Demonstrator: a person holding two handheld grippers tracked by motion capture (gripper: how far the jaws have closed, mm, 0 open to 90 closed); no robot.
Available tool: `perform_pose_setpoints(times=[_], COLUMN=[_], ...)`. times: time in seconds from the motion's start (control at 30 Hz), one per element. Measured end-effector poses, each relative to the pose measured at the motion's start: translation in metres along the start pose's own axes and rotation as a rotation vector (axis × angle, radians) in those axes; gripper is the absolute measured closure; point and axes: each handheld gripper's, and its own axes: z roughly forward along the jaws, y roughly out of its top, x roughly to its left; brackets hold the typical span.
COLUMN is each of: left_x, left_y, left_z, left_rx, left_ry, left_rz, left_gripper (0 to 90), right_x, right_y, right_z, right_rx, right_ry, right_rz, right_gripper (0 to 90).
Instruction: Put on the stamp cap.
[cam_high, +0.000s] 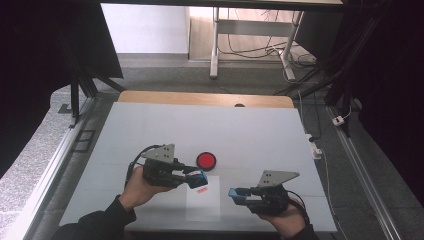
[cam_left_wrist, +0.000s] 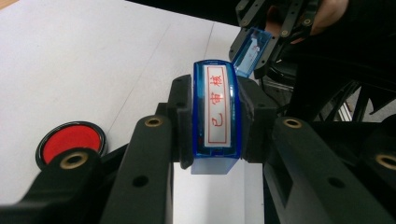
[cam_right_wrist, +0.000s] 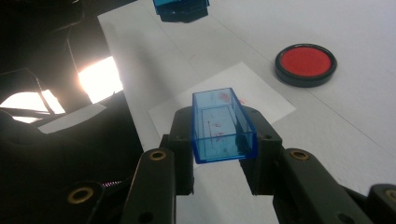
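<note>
A blue rectangular stamp (cam_left_wrist: 216, 112) with red characters on its face is clamped in my left gripper (cam_high: 196, 179), which is shut on it just above a white sheet of paper (cam_high: 203, 206). A small red mark (cam_high: 201, 190) shows on the paper near the stamp. My right gripper (cam_high: 237, 195) is shut on the stamp's clear blue cap (cam_right_wrist: 220, 126), open end facing away, and holds it over the paper's right edge. A round red ink pad (cam_high: 206, 160) in a black case lies on the table beyond the paper.
The table (cam_high: 150, 130) has a pale surface with a wooden strip (cam_high: 200, 98) along its far edge. Metal frame rails run down both sides. Cables and desk legs stand on the floor beyond.
</note>
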Motion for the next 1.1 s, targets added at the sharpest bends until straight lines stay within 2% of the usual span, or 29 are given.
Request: perform_pose_setpoints(times=[0.17,0.37,0.77,1.1], left_x=[0.000,0.000,-0.001,-0.004], left_y=[0.000,0.000,0.000,0.002], left_z=[-0.001,-0.002,-0.001,0.002], left_rx=[-0.004,-0.010,-0.022,-0.022], left_ry=[-0.015,-0.025,-0.042,-0.069], left_rz=[0.010,0.017,0.034,0.068], left_gripper=[69.9,69.9,69.9,69.9], right_x=[0.000,0.001,0.001,0.003], right_y=[0.006,0.013,0.022,0.029], right_z=[0.008,0.019,0.041,0.057], right_rx=[-0.012,0.004,-0.008,-0.004], right_ry=[0.029,0.062,0.116,0.172], right_rz=[-0.013,-0.043,-0.063,-0.102], right_gripper=[67.9,68.0,68.1,68.2])
